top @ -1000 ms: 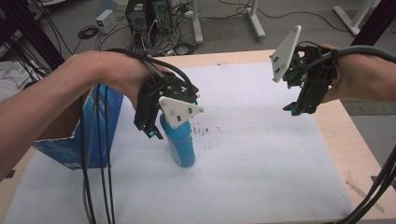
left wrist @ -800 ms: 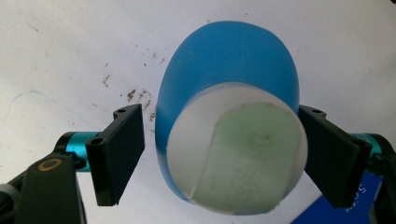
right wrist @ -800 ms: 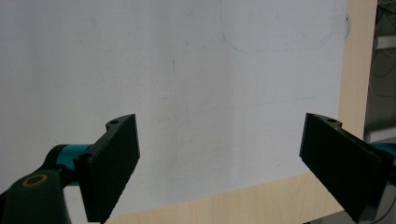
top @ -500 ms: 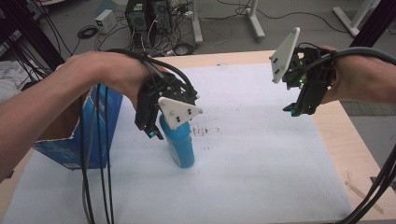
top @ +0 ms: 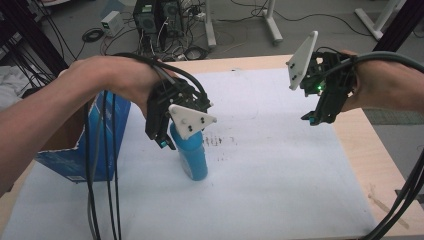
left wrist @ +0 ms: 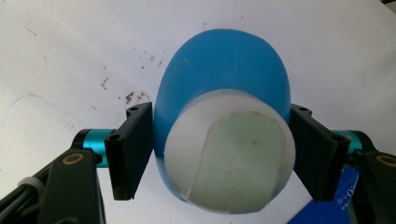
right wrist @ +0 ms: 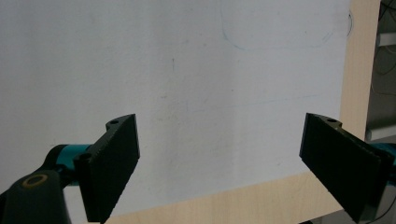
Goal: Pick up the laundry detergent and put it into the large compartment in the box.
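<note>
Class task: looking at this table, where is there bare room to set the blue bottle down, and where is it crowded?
Free: the white sheet between the blue bottle and the right gripper. Crowded: the left side, where the blue box stands beside the bottle and left gripper.

The blue plastic bottle [top: 192, 157] with a white round cap [left wrist: 231, 151] stands upright on the white paper sheet [top: 280, 165] covering the tabletop. A pale greenish label or seal, peeling at one edge, covers the top of the cap. The bottle stands just right of the open blue cardboard box [top: 107, 145], near the sheet's left side, beside a patch of small dark specks [top: 220, 141] on the paper.
</note>
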Tool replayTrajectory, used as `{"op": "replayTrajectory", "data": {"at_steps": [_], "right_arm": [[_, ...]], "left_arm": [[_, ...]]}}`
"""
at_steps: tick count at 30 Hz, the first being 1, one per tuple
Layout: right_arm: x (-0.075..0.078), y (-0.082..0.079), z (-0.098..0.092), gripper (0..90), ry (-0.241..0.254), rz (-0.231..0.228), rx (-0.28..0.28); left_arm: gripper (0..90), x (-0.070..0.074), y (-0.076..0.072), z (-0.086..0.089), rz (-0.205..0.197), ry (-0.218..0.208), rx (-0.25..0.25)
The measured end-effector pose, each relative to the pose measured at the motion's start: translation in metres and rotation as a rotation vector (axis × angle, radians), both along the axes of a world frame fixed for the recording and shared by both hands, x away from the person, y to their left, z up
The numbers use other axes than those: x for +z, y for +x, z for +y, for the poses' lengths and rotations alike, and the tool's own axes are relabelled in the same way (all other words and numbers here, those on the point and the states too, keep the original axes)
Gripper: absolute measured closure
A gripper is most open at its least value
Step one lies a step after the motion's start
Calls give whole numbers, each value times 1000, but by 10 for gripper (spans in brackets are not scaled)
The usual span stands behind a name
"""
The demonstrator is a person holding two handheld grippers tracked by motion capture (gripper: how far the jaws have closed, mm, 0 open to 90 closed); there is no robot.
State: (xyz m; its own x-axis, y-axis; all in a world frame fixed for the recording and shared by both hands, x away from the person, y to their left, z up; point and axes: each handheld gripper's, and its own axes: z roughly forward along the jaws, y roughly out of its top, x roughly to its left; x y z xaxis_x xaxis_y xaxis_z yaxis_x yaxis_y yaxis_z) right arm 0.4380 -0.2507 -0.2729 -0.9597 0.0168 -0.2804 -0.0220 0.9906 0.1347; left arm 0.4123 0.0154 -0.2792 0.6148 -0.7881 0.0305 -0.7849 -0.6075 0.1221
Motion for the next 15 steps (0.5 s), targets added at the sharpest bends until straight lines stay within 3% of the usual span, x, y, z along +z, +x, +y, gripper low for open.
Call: {"op": "replayTrajectory", "data": {"at_steps": [15], "right_arm": [[0, -1, -1, 112, -2, -1, -1]], "left_arm": [[320, -1, 0, -1, -2, 7, 2]]}}
